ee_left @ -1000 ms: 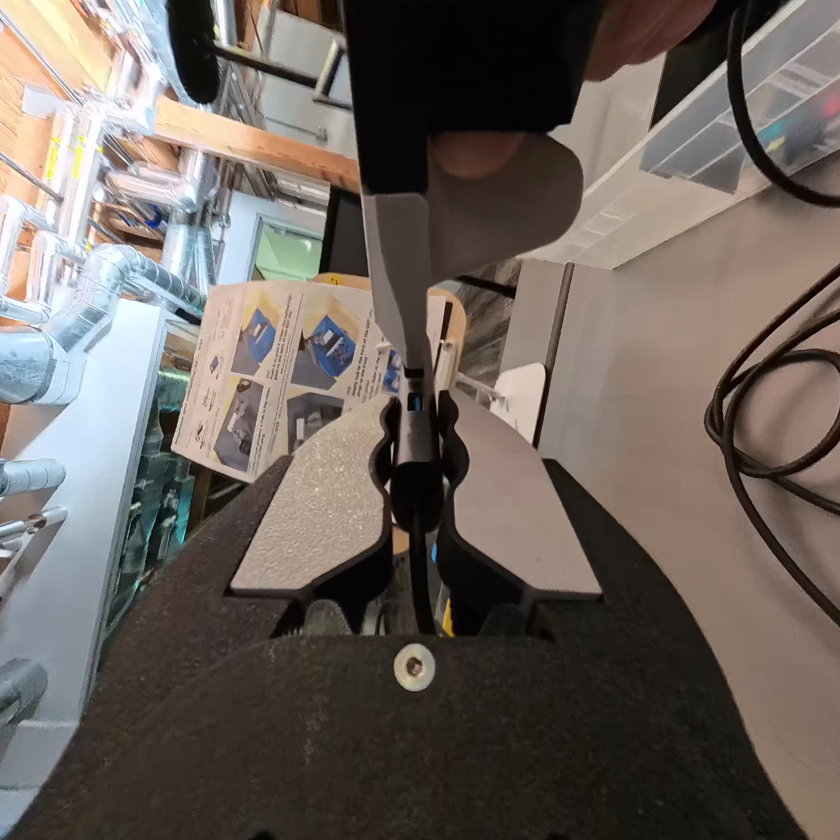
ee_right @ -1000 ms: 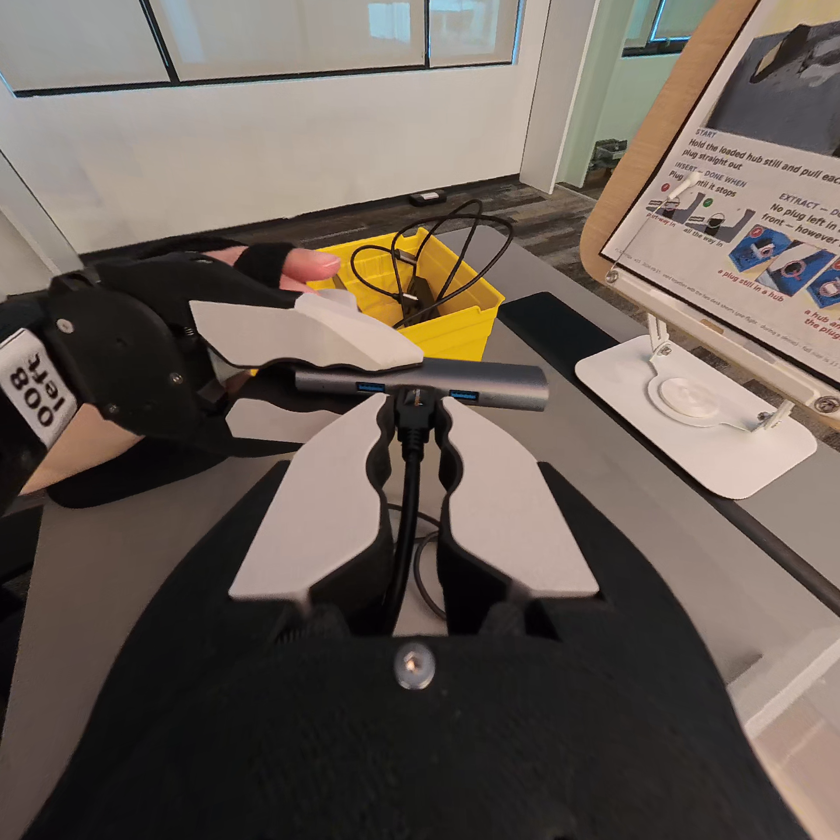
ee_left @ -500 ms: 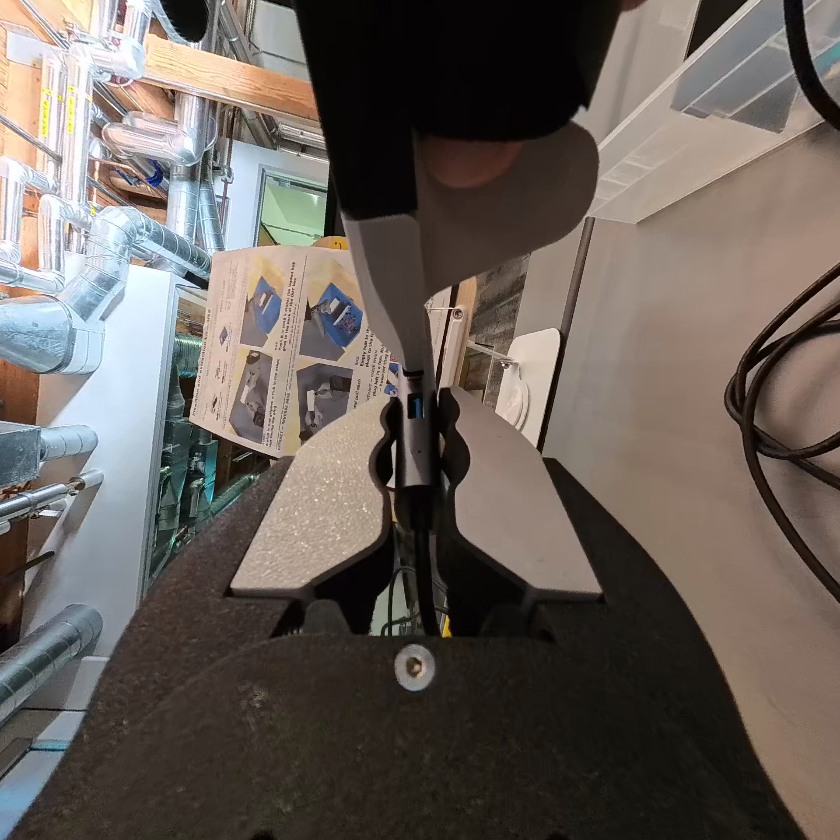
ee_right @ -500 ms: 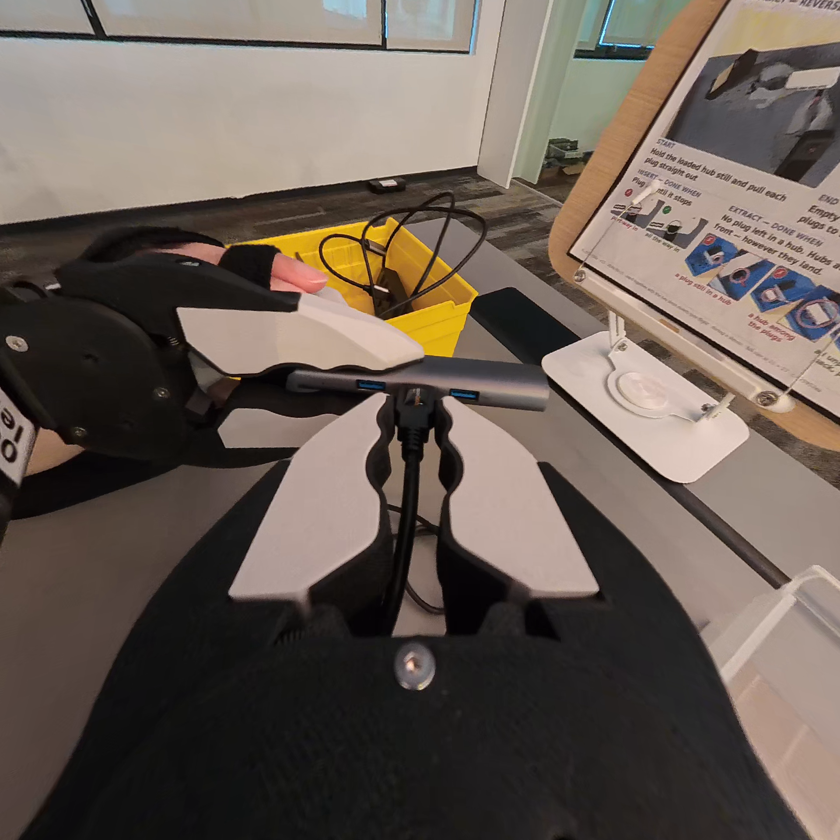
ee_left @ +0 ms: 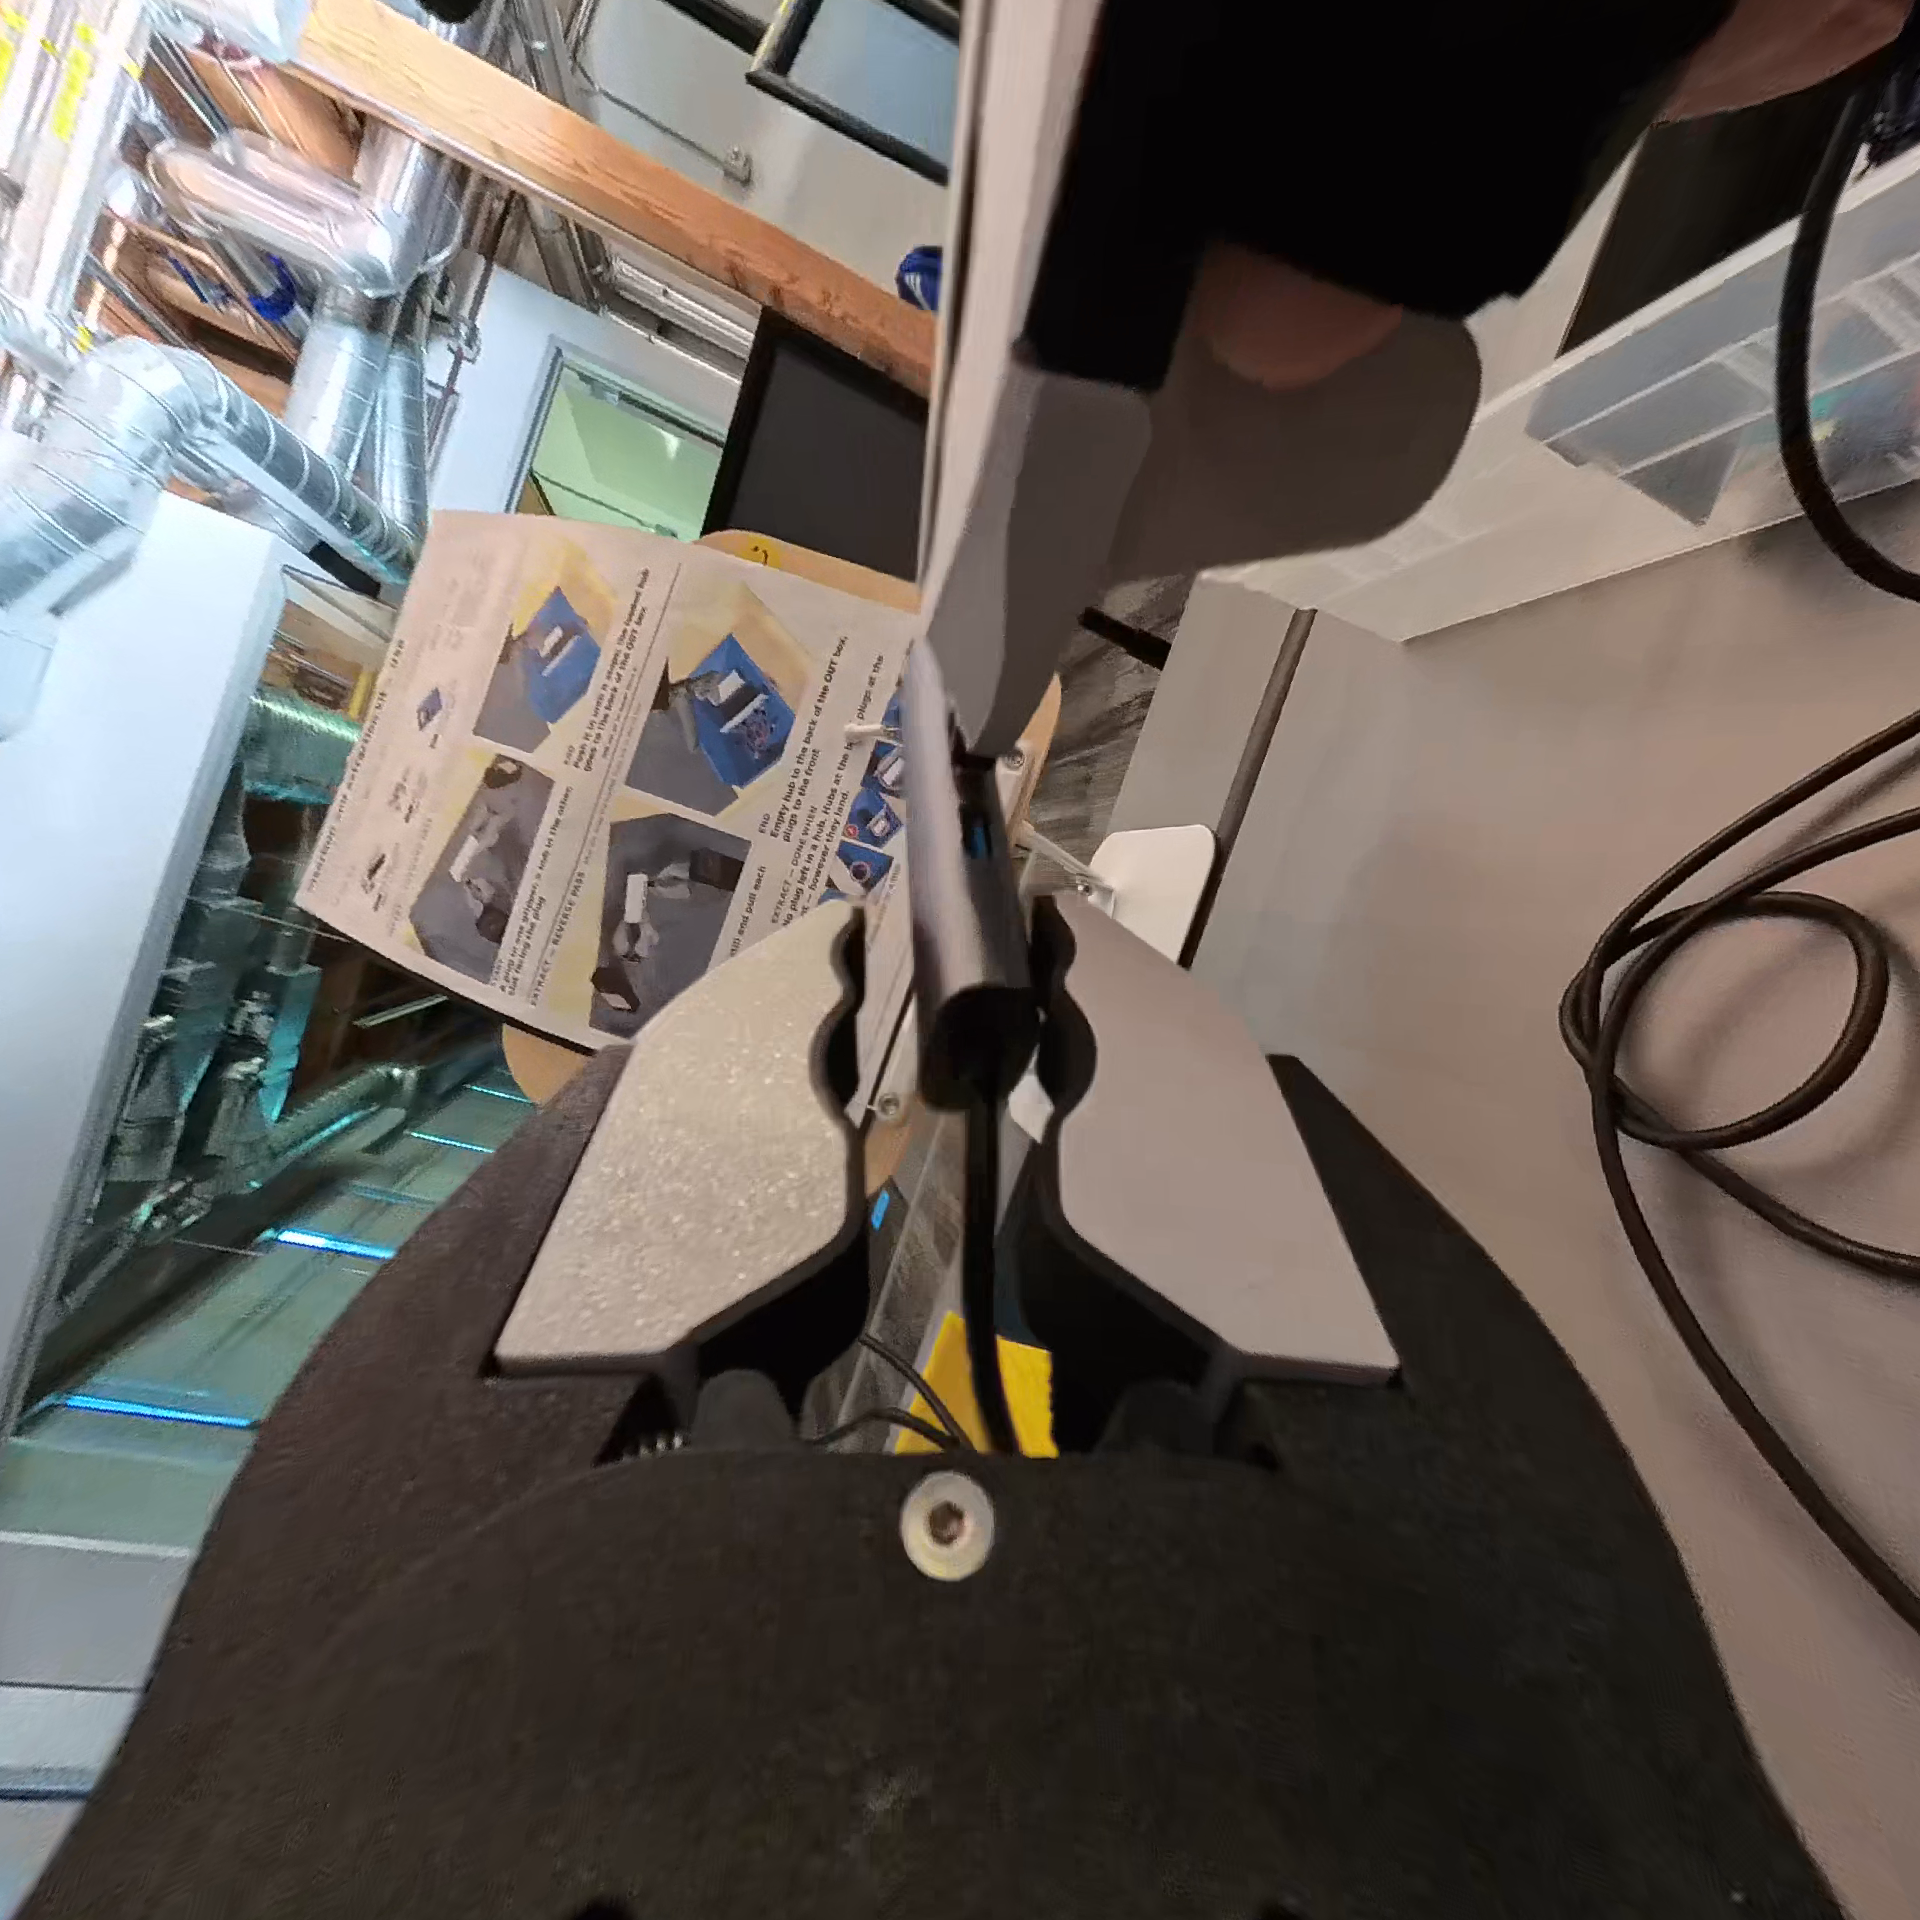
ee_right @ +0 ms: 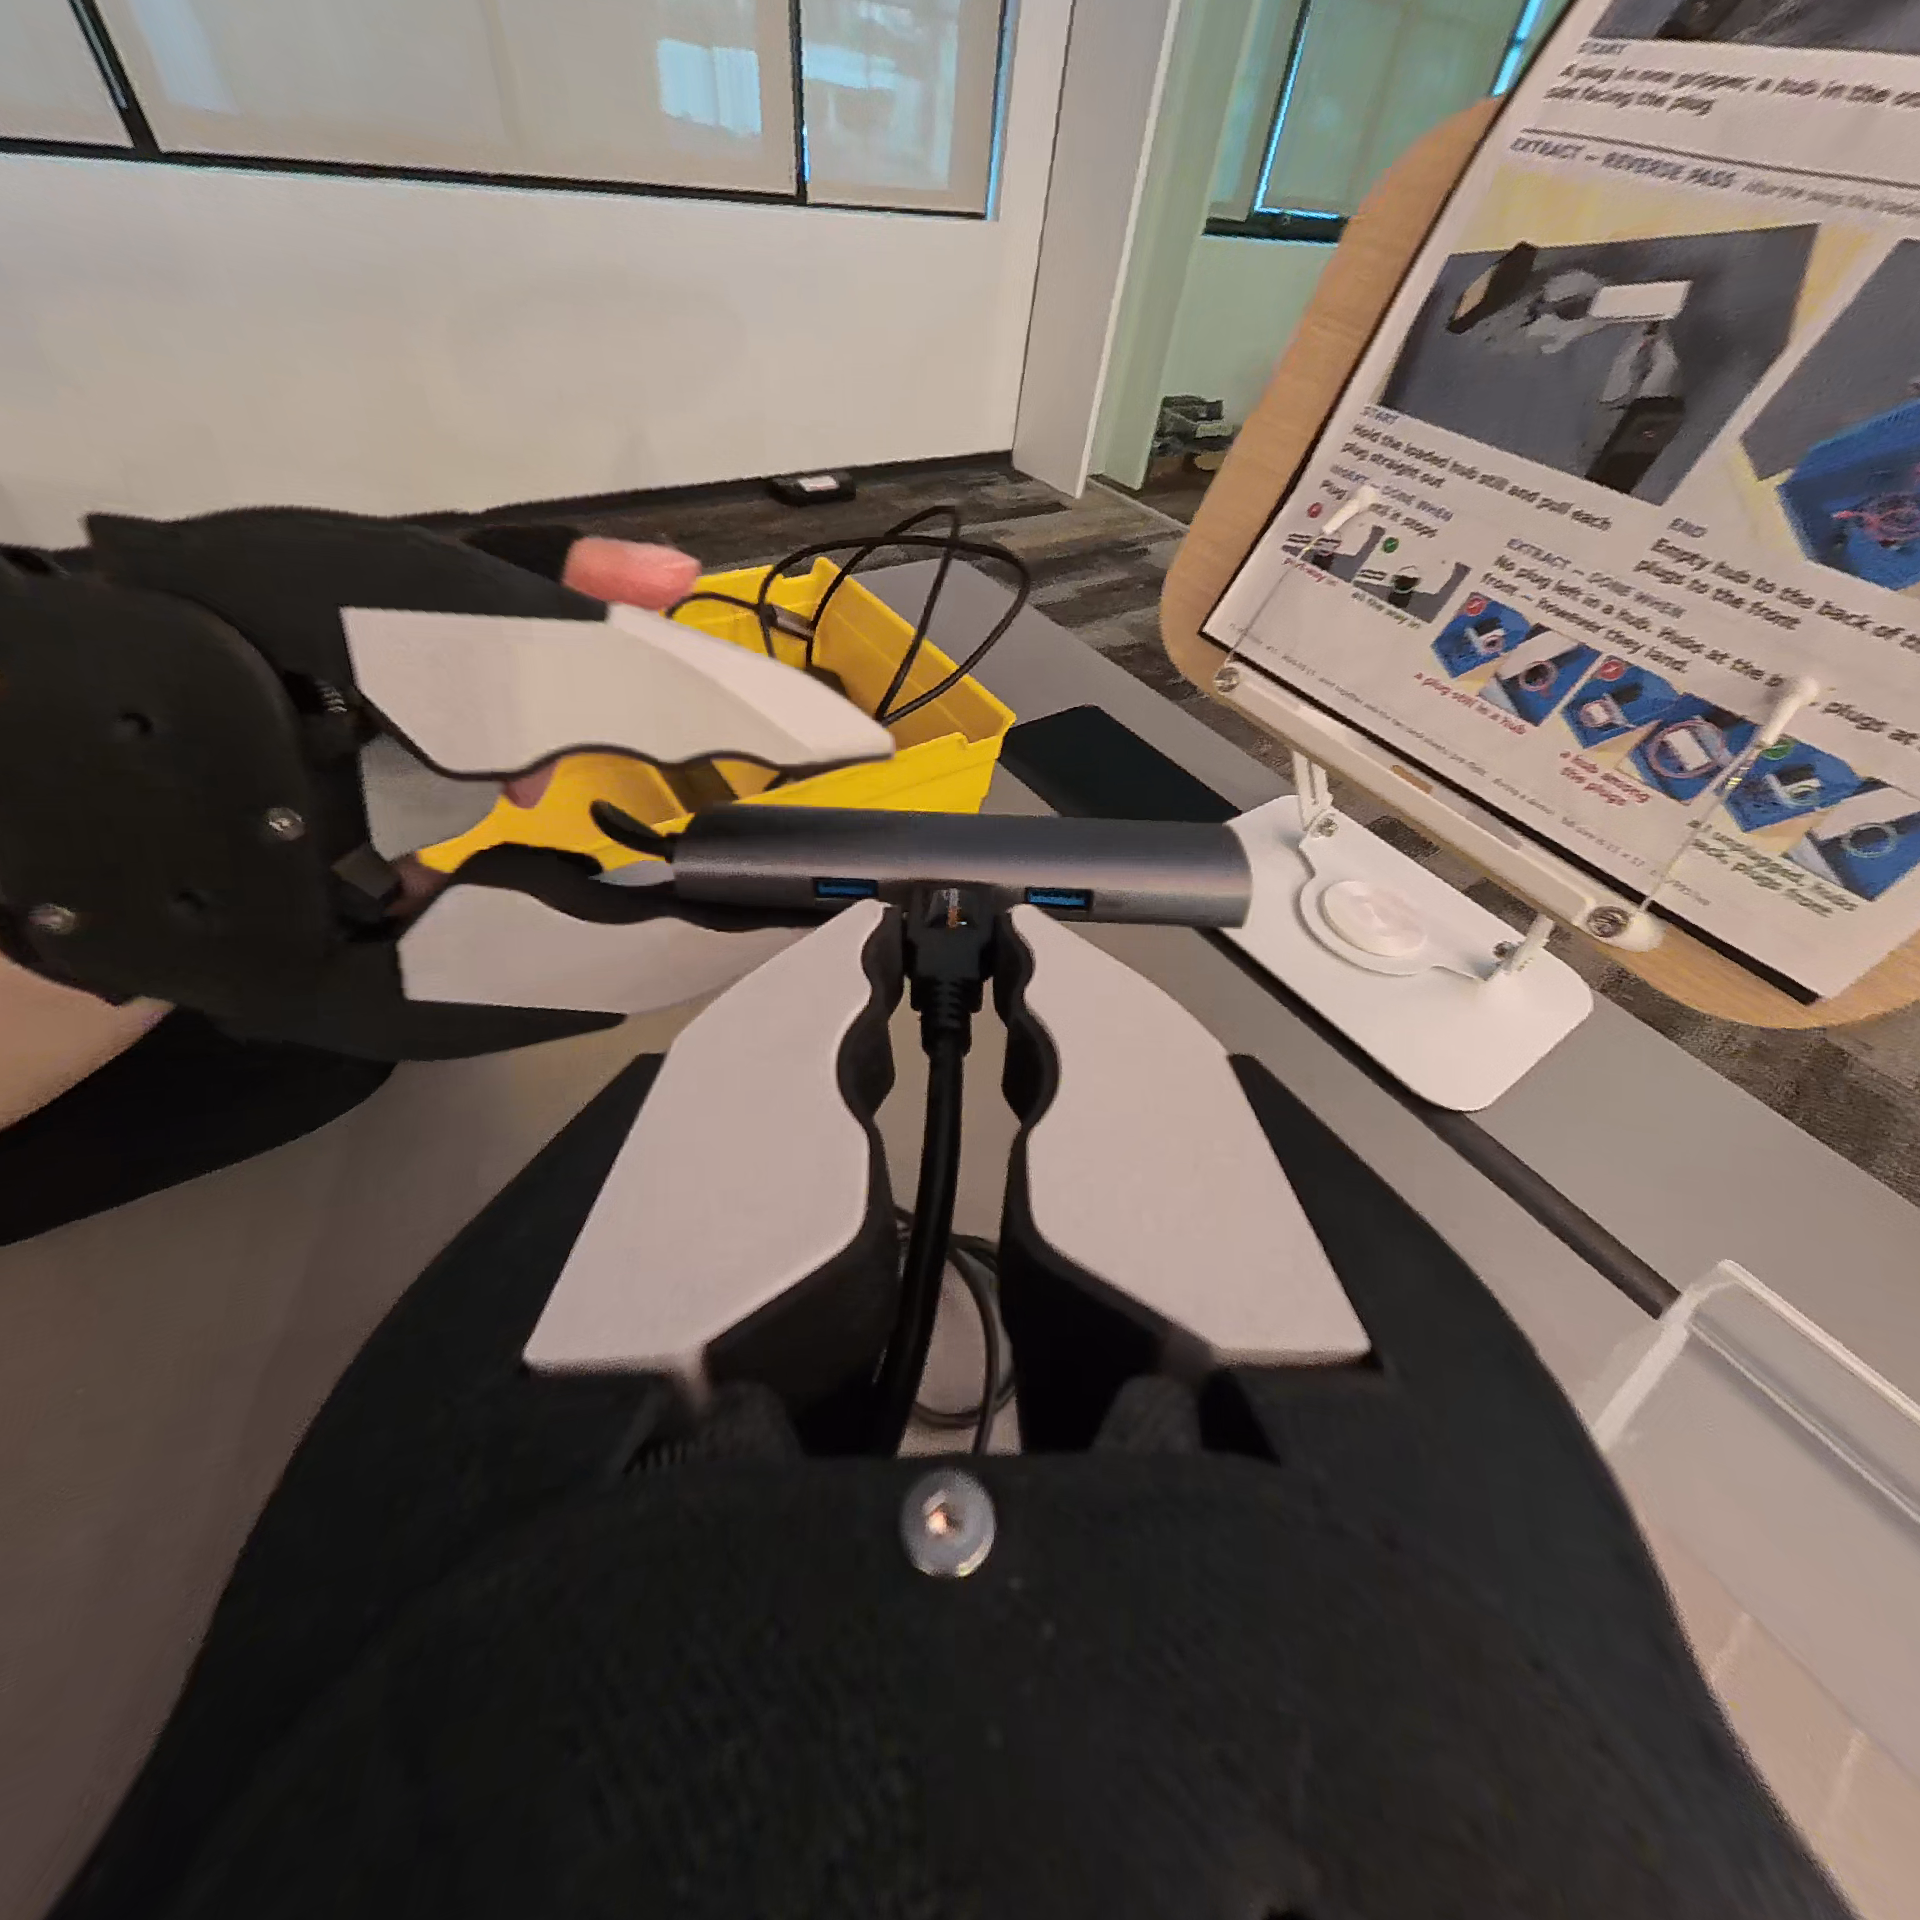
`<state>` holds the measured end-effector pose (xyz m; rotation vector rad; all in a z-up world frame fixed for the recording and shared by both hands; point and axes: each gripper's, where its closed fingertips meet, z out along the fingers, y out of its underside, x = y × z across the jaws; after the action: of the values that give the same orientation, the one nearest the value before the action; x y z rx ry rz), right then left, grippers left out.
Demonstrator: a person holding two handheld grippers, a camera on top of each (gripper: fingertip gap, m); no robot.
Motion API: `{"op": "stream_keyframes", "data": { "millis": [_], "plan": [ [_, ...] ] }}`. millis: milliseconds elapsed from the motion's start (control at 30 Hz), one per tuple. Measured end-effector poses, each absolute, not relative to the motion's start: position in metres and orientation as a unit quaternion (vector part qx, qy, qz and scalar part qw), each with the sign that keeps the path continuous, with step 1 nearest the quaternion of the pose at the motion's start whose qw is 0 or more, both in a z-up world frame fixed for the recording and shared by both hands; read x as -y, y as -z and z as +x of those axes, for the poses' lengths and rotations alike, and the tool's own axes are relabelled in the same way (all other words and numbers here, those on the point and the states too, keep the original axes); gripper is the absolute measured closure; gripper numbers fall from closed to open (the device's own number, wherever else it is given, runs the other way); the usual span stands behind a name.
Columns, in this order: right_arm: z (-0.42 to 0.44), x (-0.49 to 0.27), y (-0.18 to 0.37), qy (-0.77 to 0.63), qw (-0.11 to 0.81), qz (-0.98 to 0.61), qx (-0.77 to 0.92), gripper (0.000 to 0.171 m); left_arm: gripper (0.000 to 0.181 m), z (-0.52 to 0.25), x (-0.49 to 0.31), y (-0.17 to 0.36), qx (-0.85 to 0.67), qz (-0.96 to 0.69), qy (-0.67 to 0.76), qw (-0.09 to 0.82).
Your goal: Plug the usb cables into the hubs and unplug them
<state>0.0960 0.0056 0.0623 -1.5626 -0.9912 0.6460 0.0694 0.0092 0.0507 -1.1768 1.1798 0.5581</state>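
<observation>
Right wrist view: left gripper [ee_right: 727, 821] has spread, releasing the hub [ee_right: 961, 857]. Right gripper [ee_right: 948, 935] pinches the plug [ee_right: 945, 951], probably seated.

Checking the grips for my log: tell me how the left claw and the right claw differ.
The left claw is open, with a gap beside the grey hub between its fingers; the right claw is shut on the black plug. In the right wrist view, the left claw's fingers stand one above the other, the right claw's side by side. The left claw is at the hub's end, the right claw at its middle. Both have pale grey fingers on black bodies.
</observation>
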Motion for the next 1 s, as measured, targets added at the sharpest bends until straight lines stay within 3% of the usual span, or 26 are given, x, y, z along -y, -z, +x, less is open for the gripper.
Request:
{"op": "stream_keyframes", "data": {
  "millis": [233, 467, 600, 800, 1000],
  "plan": [
    [0.110, -0.019, -0.074, -0.289, 0.603, -0.642, 0.376, 0.154, 0.139, 0.075, 0.015, -0.075, -0.483, -0.572, -0.044, 0.661],
    [0.109, -0.013, -0.086, -0.280, 0.656, -0.601, 0.360, 0.154, 0.097, 0.073, 0.009, -0.077, -0.369, -0.660, 0.197, 0.624],
    [0.105, -0.009, -0.086, -0.275, 0.673, -0.585, 0.358, 0.154, 0.121, 0.069, 0.005, -0.081, -0.342, -0.642, 0.217, 0.651],
    [0.099, -0.004, -0.084, -0.272, 0.690, -0.570, 0.353, 0.154, 0.119, 0.070, -0.003, -0.068, -0.338, -0.660, 0.159, 0.652],
    [0.095, 0.000, -0.083, -0.266, 0.698, -0.562, 0.354, 0.154, 0.144, 0.074, -0.001, -0.064, -0.342, -0.653, 0.170, 0.654]
  ]
}}
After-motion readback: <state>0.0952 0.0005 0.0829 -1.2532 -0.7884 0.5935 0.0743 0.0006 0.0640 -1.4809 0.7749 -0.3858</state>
